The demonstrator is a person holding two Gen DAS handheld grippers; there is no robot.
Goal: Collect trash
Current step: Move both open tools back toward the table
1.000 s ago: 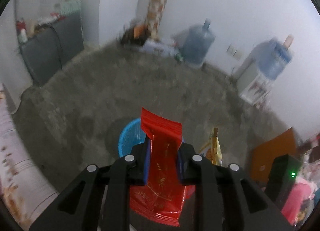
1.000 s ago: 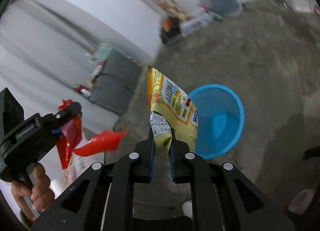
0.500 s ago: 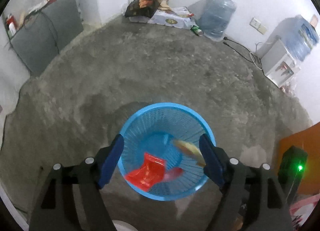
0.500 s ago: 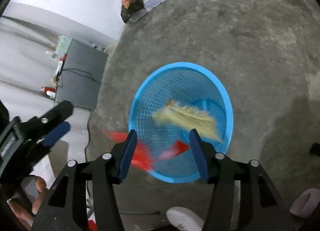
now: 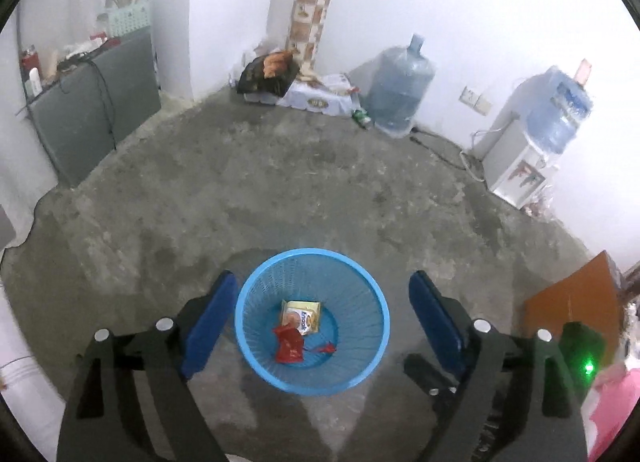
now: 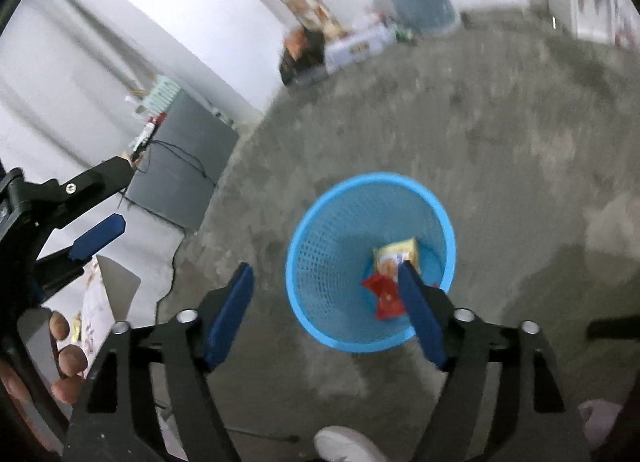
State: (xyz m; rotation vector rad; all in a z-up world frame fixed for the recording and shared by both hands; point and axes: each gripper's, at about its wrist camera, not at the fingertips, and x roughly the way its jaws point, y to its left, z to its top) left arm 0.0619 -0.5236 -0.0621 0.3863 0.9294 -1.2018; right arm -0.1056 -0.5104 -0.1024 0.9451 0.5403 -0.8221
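A blue mesh waste basket (image 5: 248, 326) stands on the concrete floor; it also shows in the right wrist view (image 6: 316, 262). A red wrapper (image 5: 289, 347) and a yellow snack packet (image 5: 302, 315) lie on its bottom; the right wrist view shows the red wrapper (image 6: 384, 294) and the packet (image 6: 396, 252) too. My left gripper (image 5: 322, 282) is open and empty above the basket. My right gripper (image 6: 326, 274) is open and empty above it. The left gripper also appears at the left of the right wrist view (image 6: 116, 198).
A grey cabinet (image 5: 92, 110) stands at the left wall. Bags and boxes (image 5: 296, 90), a large water bottle (image 5: 400, 90) and a water dispenser (image 5: 532, 146) line the far wall. An orange board (image 5: 576, 302) is at the right. A shoe (image 6: 344, 444) is near the bottom.
Both grippers opened and dropped the red wrapper and the yellow packet, which fell and now lie still in the basket. Both cameras have tilted up slightly.
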